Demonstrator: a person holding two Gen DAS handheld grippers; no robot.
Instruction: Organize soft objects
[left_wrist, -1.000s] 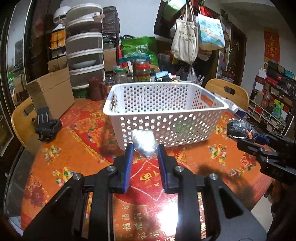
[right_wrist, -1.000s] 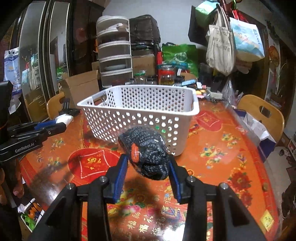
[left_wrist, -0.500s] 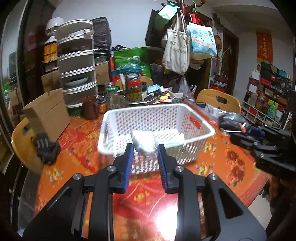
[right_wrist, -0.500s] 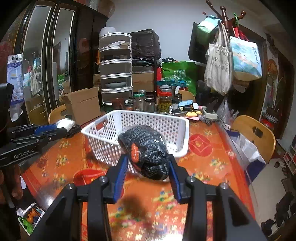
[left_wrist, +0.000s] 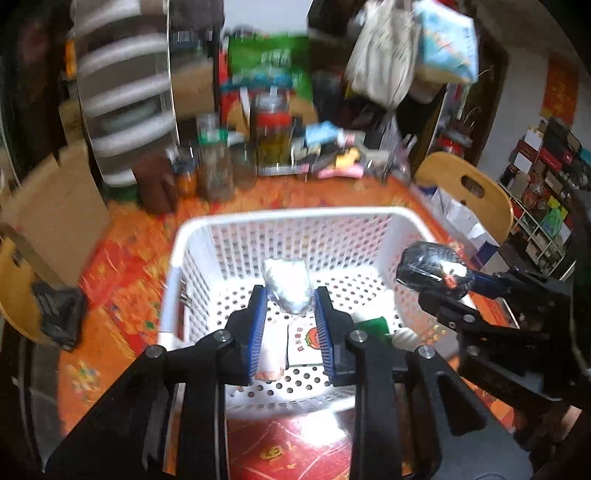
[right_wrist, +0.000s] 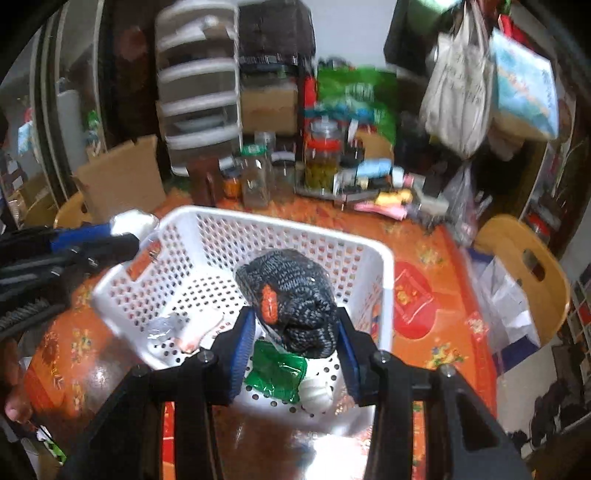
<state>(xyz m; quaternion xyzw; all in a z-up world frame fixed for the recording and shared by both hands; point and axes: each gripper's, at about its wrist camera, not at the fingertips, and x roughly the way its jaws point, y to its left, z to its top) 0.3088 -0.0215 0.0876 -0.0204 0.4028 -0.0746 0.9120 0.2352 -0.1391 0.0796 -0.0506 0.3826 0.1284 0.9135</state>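
A white perforated basket (left_wrist: 295, 216) (right_wrist: 280, 227) stands on the orange patterned table. My left gripper (left_wrist: 288, 306) is shut on a silvery-white soft packet (left_wrist: 286, 286) and holds it above the basket's inside; it also shows at the left of the right wrist view (right_wrist: 131, 225). My right gripper (right_wrist: 293, 328) is shut on a dark knitted bundle with an orange tag (right_wrist: 291, 306), held over the basket's right side (left_wrist: 430, 267). In the basket lie a white packet with a red print (left_wrist: 304, 343), a green packet (right_wrist: 277, 373), a white round item (right_wrist: 316, 393) and a crumpled clear wrapper (right_wrist: 162, 326).
Jars (left_wrist: 271, 136), a dark brown jug (left_wrist: 155, 184) and a white drawer tower (left_wrist: 125, 103) crowd the table's far edge. A cardboard box (left_wrist: 48, 206) stands left. Wooden chairs (left_wrist: 469, 192) (right_wrist: 524, 273) stand by the table. A black object (left_wrist: 55, 314) lies at the left.
Both grippers have risen and moved forward over the basket, so I now look down into it. Each still holds its object.
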